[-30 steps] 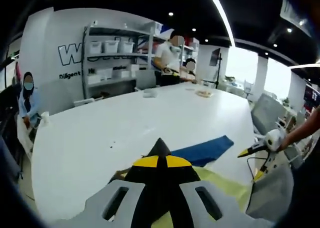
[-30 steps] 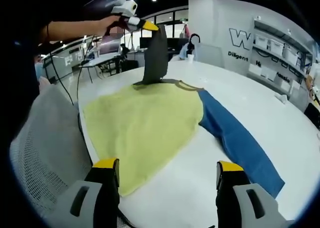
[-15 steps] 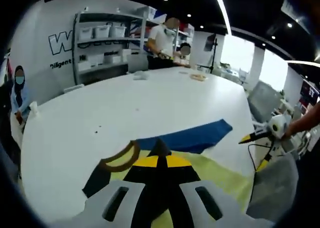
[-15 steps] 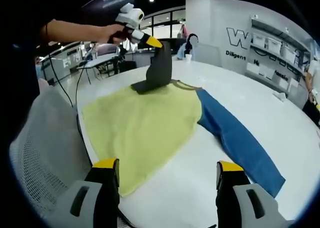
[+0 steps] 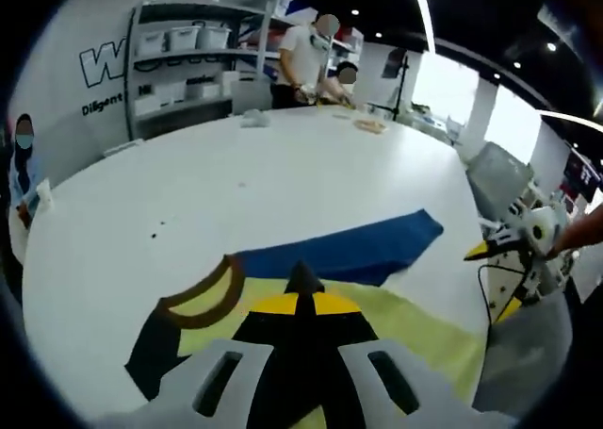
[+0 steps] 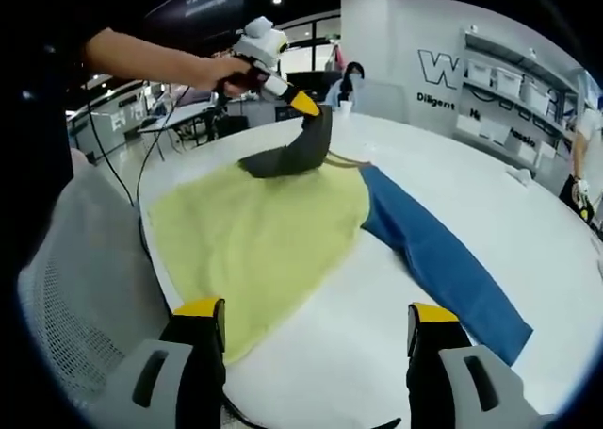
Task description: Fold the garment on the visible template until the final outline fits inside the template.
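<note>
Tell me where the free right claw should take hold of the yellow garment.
Grip the yellow garment at its near pointed corner, which lies flat and unobstructed beside the open right claw. Probably come in low from the table side, since the left claw holds the dark far end.

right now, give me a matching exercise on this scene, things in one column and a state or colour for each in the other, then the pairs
Things:
1. left gripper
2. right gripper
3. dark sleeve
4. blue strip

States:
A. lying flat on the white table, beside the yellow body
B. open, holding nothing
C. shut on cloth
D. lifted off the yellow garment body, pinched at its tip

Pairs: 1-C, 2-B, 3-D, 4-A
</note>
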The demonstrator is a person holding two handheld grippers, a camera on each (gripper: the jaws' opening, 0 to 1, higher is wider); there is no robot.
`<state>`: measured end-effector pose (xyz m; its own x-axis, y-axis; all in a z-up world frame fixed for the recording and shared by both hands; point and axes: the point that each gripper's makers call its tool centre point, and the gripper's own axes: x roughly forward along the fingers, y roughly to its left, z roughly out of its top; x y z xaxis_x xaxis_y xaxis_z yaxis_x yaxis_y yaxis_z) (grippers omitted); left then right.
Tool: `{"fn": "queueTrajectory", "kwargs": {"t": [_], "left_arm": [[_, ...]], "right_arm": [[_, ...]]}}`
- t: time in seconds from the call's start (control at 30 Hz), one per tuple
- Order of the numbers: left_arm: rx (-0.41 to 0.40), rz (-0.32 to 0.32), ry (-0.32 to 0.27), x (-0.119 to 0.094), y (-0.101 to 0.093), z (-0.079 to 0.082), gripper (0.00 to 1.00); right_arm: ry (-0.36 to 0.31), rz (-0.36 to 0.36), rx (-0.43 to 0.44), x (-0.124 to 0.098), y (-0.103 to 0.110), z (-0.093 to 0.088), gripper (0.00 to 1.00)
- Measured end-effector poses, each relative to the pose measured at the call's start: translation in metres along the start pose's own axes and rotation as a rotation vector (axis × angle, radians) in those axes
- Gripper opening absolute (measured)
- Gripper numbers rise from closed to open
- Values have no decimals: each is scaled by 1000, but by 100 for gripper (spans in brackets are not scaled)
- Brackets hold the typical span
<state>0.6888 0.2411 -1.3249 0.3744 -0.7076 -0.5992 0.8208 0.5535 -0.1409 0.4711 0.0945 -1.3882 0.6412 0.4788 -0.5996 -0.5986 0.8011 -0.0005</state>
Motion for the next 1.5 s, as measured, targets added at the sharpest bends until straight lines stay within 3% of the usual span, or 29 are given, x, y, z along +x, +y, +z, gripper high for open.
{"fn": "queueTrajectory", "kwargs": {"t": [0.3, 0.47, 0.63, 0.8, 0.93, 1.13, 1.27, 1.4, 1.5], "left_arm": [[-15, 16, 78, 29, 0, -12, 5], [-75, 3, 119, 44, -5, -18, 5], [-43, -18, 174, 60, -17, -28, 5], [-6, -45, 185, 72, -21, -31, 5], [32, -66, 186, 74, -24, -34, 7], [58, -73, 156, 68, -22, -32, 17], [83, -54, 167, 62, -13, -38, 15], [80, 3, 207, 56, 8, -57, 11], [49, 10, 239, 55, 15, -72, 11]], "right_arm": [[-5, -15, 21, -3, -2, -3, 77], [-8, -20, 32, -4, -1, -6, 77], [-11, -24, 47, -4, -1, -9, 77], [-14, -31, 52, -7, -4, -9, 77], [-13, -38, 60, -8, -8, -11, 77], [-12, -38, 63, -8, -10, -13, 77], [-12, -34, 62, -6, -9, -12, 77], [-17, -29, 61, -4, -8, -9, 77], [-16, -27, 63, -4, -7, -10, 77]]}}
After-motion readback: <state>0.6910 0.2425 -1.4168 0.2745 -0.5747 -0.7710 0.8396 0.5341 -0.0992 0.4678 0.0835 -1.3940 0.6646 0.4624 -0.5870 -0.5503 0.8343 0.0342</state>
